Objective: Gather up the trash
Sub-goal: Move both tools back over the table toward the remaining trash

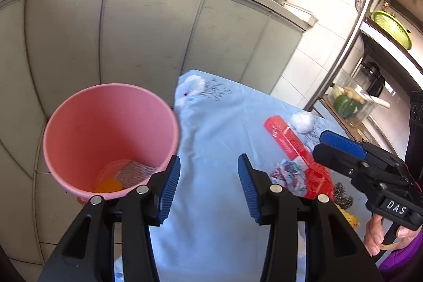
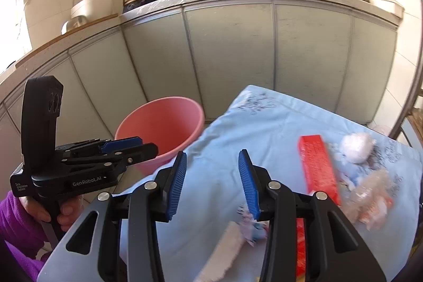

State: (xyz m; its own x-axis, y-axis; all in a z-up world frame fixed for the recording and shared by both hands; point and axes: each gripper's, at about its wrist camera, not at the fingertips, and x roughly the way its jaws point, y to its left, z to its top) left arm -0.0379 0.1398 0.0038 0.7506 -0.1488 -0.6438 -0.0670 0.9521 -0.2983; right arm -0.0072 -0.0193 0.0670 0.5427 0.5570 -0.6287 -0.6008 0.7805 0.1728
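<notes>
A pink bin [image 1: 105, 123] stands on the floor left of the table, with an orange scrap and a silvery wrapper [image 1: 134, 172] at its bottom. My left gripper [image 1: 208, 163] is open and empty, over the blue cloth just right of the bin's rim. My right gripper [image 2: 212, 157] is also open with nothing between its pads, above the cloth. Trash lies to its right: a red box [image 2: 317, 165], a white tissue ball [image 2: 357, 147], a clear crumpled wrapper [image 2: 372, 192] and a colourful wrapper [image 2: 251, 229]. The bin [image 2: 164, 123] shows in the right wrist view too.
The table wears a light blue cloth [image 1: 216, 139]. Another white tissue [image 1: 190, 89] lies at its far corner; a steel scourer [image 1: 342, 194] and a yellow sponge [image 1: 350, 220] sit near the red box [image 1: 290, 142]. Grey cabinets [image 1: 145, 31] with woks on top stand behind; a shelf rack [image 1: 351, 44] is at the right.
</notes>
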